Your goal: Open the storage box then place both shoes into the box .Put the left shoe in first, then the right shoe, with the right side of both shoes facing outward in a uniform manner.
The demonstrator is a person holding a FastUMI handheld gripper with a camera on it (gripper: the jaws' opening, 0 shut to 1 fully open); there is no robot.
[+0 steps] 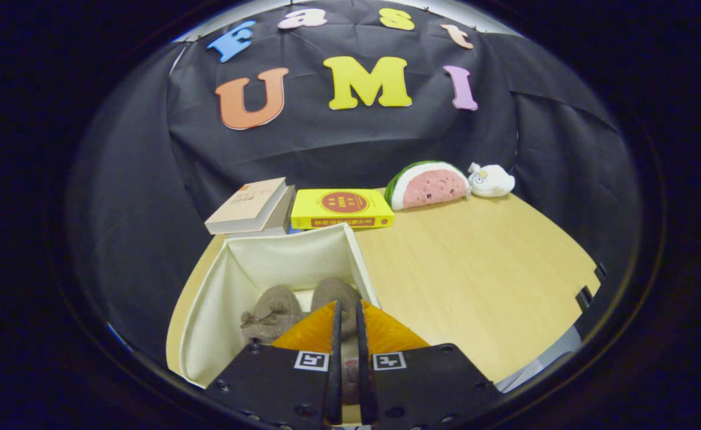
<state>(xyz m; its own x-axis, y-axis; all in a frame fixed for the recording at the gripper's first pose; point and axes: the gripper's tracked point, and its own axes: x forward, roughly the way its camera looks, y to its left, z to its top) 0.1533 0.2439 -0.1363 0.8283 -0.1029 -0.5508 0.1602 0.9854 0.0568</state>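
A cream fabric storage box [231,298] stands open on the wooden table, right under my gripper. Two brown shoes lie inside it side by side. One shoe [273,313] rests left of my fingers, against the box's left half. The other shoe [335,292] sits at the fingertips, close to the box's right wall. My gripper [349,307] hangs over the box's near edge with its fingers drawn almost together. A thin strip of that second shoe shows pinched in the narrow gap between them. The fingers hide the rest of that shoe.
Beyond the box lie a beige book [249,206] and a yellow book [341,209]. A watermelon-slice plush [428,184] and a small white plush [491,180] sit at the back right. Bare table top [476,275] stretches to the right of the box.
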